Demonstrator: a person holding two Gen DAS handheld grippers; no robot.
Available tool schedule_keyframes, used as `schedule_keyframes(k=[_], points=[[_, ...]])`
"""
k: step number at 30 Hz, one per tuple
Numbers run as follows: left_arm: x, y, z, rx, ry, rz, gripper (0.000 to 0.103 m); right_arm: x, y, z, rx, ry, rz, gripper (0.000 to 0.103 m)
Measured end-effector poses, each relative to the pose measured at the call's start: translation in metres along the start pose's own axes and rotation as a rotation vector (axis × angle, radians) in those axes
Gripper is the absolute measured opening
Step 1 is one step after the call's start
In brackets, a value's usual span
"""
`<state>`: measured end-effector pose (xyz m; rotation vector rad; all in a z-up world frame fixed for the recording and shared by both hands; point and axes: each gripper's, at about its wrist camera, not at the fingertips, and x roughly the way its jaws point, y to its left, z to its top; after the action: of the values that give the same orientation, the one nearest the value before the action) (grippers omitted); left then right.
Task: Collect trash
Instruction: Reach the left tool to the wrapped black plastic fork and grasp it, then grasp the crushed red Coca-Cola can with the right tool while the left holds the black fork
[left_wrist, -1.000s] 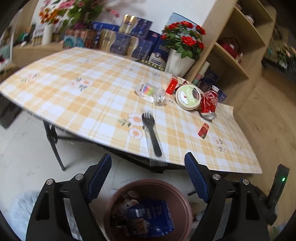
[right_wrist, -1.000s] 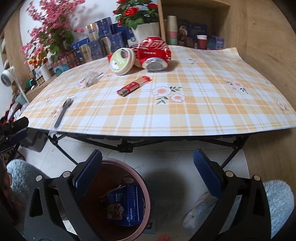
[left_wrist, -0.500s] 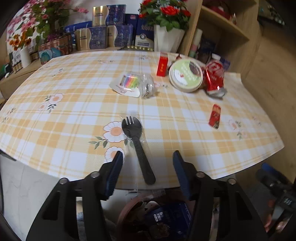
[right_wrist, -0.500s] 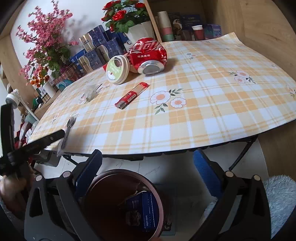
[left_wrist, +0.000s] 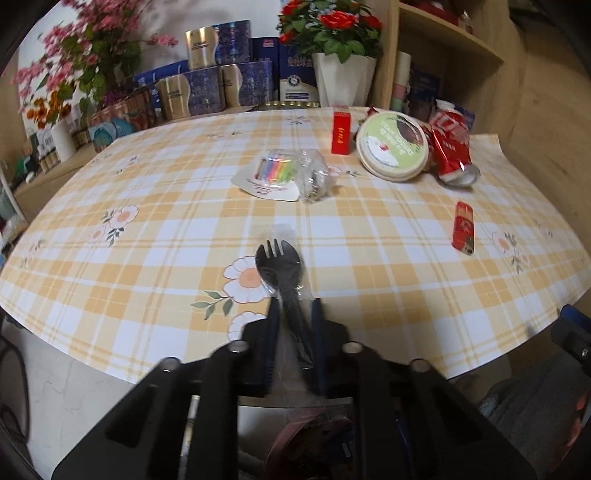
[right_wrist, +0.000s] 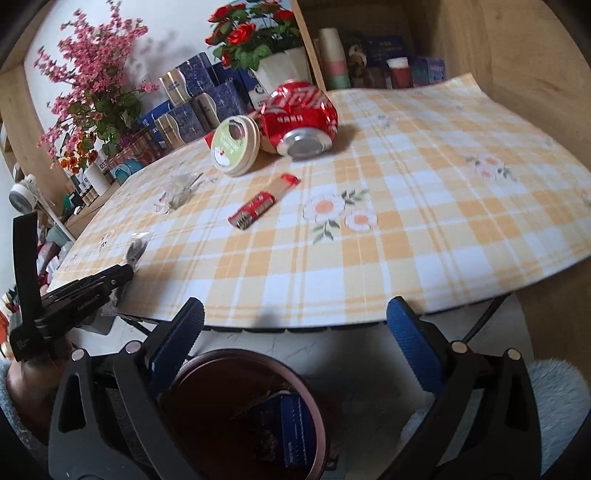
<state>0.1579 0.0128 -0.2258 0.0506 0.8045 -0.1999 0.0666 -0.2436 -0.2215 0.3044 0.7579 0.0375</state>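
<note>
Tabletop (left_wrist: 155, 206) carries the trash; brown bin (right_wrist: 207, 373) sits on the floor below its near edge. Crushed red can (left_wrist: 448, 147) lies at the far right, touching the round lid (left_wrist: 393, 146). Your right tongs (right_wrist: 295, 332) hang wide open, empty, above the bin. Your left tongs (left_wrist: 293, 314) have just closed, clamped on the wrapped black spork (left_wrist: 279, 266) at the tabletop's near edge

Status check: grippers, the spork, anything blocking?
Left gripper just closed on wrapped black spork at table edge. Right gripper open, empty, above brown bin. Nothing in the way.
</note>
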Motion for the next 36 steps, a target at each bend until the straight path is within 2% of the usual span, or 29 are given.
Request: schedule_keyframes(k=[3, 6, 8, 14, 19, 23, 28, 33, 36], points=[[-0.003, 0.012, -0.001, -0.061, -0.02, -0.046, 0.01, 0.001, 0.007, 0.004, -0.037, -0.002, -0.002, 0.098], [-0.013, 0.022, -0.001, -0.13, -0.095, -0.101, 0.01, 0.0, 0.013, 0.014, -0.083, -0.014, -0.003, 0.098], [-0.017, 0.021, 0.001, -0.13, -0.126, -0.112, 0.01, 0.0, 0.014, 0.026, -0.104, -0.023, -0.008, 0.098], [-0.017, 0.012, 0.006, -0.106, -0.182, -0.171, 0.01, 0.019, 0.009, 0.092, -0.068, -0.063, 0.012, 0.098], [-0.014, 0.015, 0.009, -0.117, -0.191, -0.19, 0.01, 0.057, 0.013, 0.149, -0.094, -0.103, -0.034, 0.098], [-0.015, 0.019, 0.009, -0.13, -0.198, -0.196, 0.01, 0.099, 0.011, 0.185, -0.094, -0.076, -0.025, 0.098], [-0.014, 0.023, 0.009, -0.14, -0.197, -0.197, 0.01, 0.136, 0.011, 0.206, -0.103, -0.036, -0.032, 0.097], [-0.012, 0.025, 0.009, -0.143, -0.195, -0.2, 0.01, 0.162, 0.001, 0.212, -0.02, 0.017, -0.024, 0.097], [-0.012, 0.026, 0.009, -0.147, -0.196, -0.204, 0.01, 0.161, -0.008, 0.211, 0.058, 0.009, 0.013, 0.097]])
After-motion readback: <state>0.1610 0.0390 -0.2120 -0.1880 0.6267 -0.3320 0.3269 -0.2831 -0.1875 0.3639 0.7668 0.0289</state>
